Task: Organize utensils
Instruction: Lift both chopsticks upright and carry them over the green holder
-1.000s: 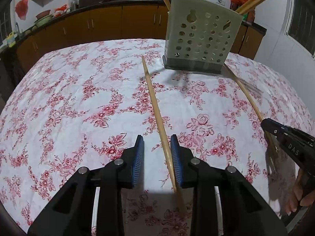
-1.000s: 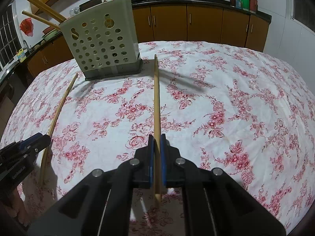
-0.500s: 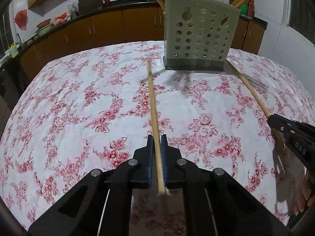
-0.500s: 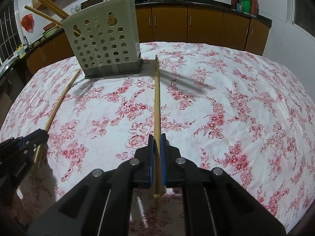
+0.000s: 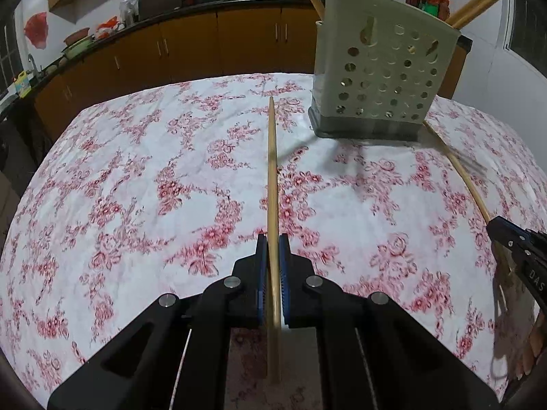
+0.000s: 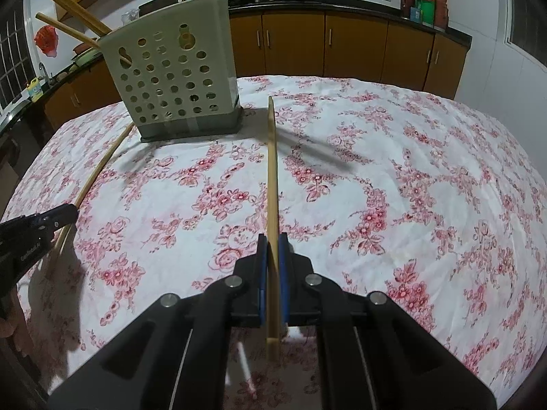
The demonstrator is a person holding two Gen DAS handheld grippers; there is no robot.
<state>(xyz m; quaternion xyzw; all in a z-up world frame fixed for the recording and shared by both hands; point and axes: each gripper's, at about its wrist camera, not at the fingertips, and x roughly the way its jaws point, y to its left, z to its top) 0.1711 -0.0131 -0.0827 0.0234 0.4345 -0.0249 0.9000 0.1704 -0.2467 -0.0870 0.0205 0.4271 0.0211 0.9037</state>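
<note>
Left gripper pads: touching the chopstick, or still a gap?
Touching. In the left wrist view the left gripper has both blue pads pressed against the chopstick, with no gap showing on either side.

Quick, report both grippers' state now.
Left gripper: shut on a long wooden chopstick.
Right gripper: shut on another long wooden chopstick.

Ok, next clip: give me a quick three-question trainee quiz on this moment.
1. True or false: the left tool is shut on a chopstick.
2. What does the right tool hold?
A. spoon
B. chopstick
C. nothing
3. Fill in: the perforated holder stands on a ____-patterned tablecloth.

Key: 1 true; 2 B; 3 floral.
</note>
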